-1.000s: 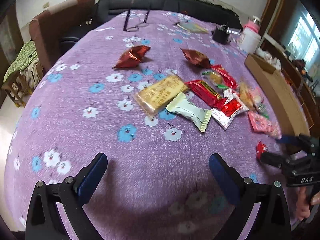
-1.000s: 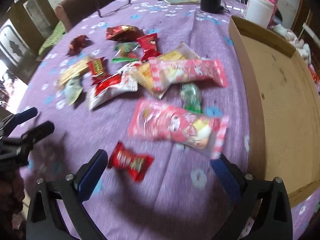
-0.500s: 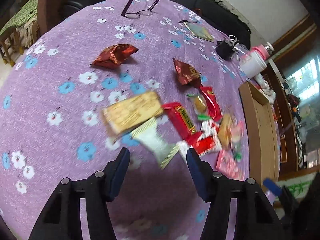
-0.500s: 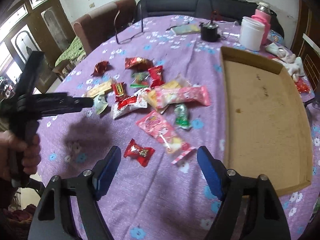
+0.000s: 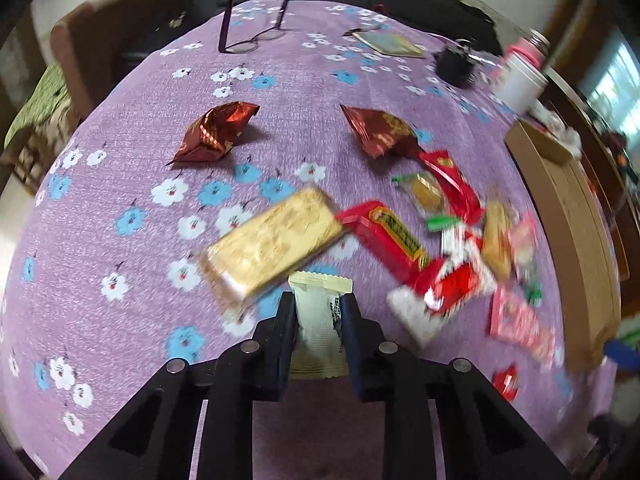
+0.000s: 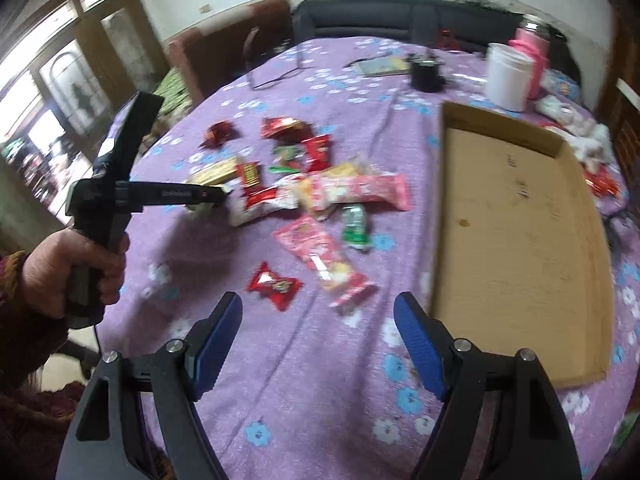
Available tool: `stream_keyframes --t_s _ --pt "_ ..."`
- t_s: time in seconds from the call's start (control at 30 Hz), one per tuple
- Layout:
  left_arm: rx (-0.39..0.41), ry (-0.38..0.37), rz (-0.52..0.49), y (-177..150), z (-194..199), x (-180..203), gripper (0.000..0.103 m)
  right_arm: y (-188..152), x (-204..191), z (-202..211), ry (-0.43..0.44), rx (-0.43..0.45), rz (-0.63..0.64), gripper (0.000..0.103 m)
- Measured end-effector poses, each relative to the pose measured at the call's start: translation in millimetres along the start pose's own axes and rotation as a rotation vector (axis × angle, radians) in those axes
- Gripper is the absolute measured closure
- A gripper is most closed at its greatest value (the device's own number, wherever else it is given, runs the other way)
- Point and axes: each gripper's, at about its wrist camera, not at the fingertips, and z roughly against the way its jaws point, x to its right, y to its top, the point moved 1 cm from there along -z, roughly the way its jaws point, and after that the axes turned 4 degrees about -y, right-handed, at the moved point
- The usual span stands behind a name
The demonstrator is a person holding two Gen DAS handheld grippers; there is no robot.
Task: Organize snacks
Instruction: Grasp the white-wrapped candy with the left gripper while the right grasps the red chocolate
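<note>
Snack packets lie scattered on a purple flowered tablecloth (image 5: 120, 280). My left gripper (image 5: 318, 300) is closing its jaws, and both pads press the sides of a pale cream packet (image 5: 318, 324). A gold packet (image 5: 276, 244) and a red bar (image 5: 384, 236) lie just beyond it. In the right wrist view the left gripper (image 6: 208, 194) reaches into the pile from the left, held by a hand (image 6: 76, 268). My right gripper (image 6: 318, 308) hangs above the cloth with its jaws closing and nothing between them. A small red candy (image 6: 274, 286) and a pink packet (image 6: 320, 256) lie just ahead of it.
An open shallow cardboard tray (image 6: 520, 208) lies to the right of the pile. Two dark red foil packets (image 5: 218, 130) (image 5: 378, 128) lie farther back. Glasses (image 5: 256, 42), a booklet (image 5: 390, 44), a black object (image 6: 426, 74) and a white canister (image 6: 508, 76) stand at the far side.
My left gripper moved in on the pale packet and its jaws went from wide apart to pressing on it. My right gripper rose away from the snacks and its jaws narrowed.
</note>
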Motion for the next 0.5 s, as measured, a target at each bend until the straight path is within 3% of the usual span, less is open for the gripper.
stream_keyframes --t_s 0.13,0.2,0.27,0.4,0.5 --pt "0.009 0.024 -0.079 -13 7 0 0.08 6 -22 -27 0.042 -0.066 0.109 0.046" --pt "0.01 0.026 -0.094 -13 6 1 0.08 11 -29 -44 0.038 -0.103 0.163 0.059" --pt "0.005 0.025 -0.095 -11 5 1 0.08 14 -30 -57 0.03 -0.125 0.203 0.06" --pt "0.01 0.03 -0.114 -12 4 3 0.08 19 -29 -79 0.029 -0.177 0.255 0.074" --pt "0.02 0.039 -0.13 -13 4 6 0.079 17 -32 -85 0.03 -0.186 0.281 0.079"
